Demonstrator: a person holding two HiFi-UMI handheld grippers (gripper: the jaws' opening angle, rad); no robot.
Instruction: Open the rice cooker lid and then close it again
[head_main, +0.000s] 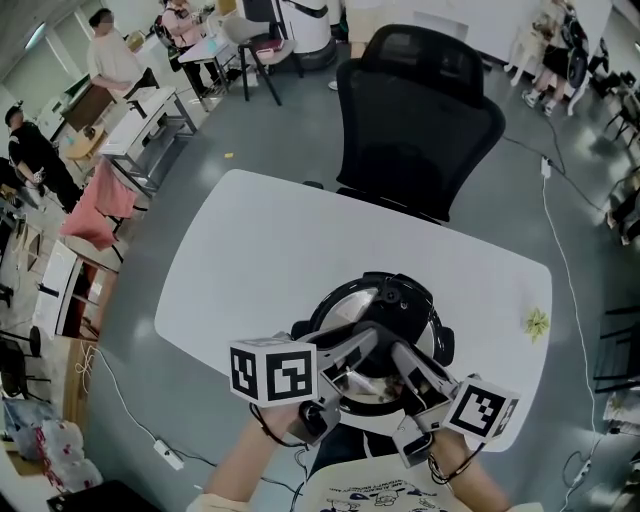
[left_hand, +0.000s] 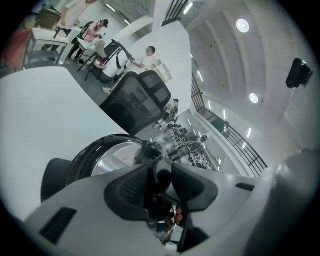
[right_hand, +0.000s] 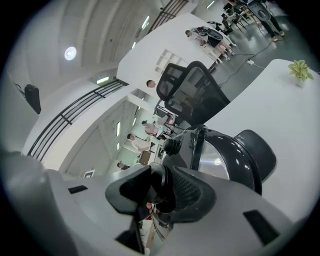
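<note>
Grippers up closest, so starting with those. Had the left gripper (left_hand: 161, 182) closed partway, pads (left_hand: 132, 186) pinching a dark rounded bit at the front edge of the lid (left_hand: 107, 160). Same deal with the right gripper (right_hand: 159, 187): partly closed, clamped on that same dark edge from the other side. Saw both meeting nose to nose over the front of the rice cooker (head_main: 380, 300) in the head view, marker cubes (head_main: 272, 372) nearest the person.

Found the lid already tipped up on its rear hinge, with the shiny inner plate (right_hand: 222, 164) facing both gripper cameras. Couldn't tell exactly how far up. Reckoned roughly mid-swing, so either finishing the open or about to start the close.

Handling guesses: figured on rigid plastic and metal, nothing squishy, moderate weight, probably sprung at the hinge, so expected some push back or a snap near the ends of the swing. Judged the glossy black shell slippery, so picked the front lip as the right spot to hold, farthest from the hinge for the most leverage. Wouldn't have grabbed the inner plate or the black side handle (right_hand: 257, 150). Worried a bit about dragging the whole cooker along if pulling sideways instead of along the arc.

Further out: sat near the person's edge of a white table (head_main: 230, 260), with a small green plant (head_main: 537, 323) well off to the right and a black office chair (head_main: 415, 120) beyond the far edge.
</note>
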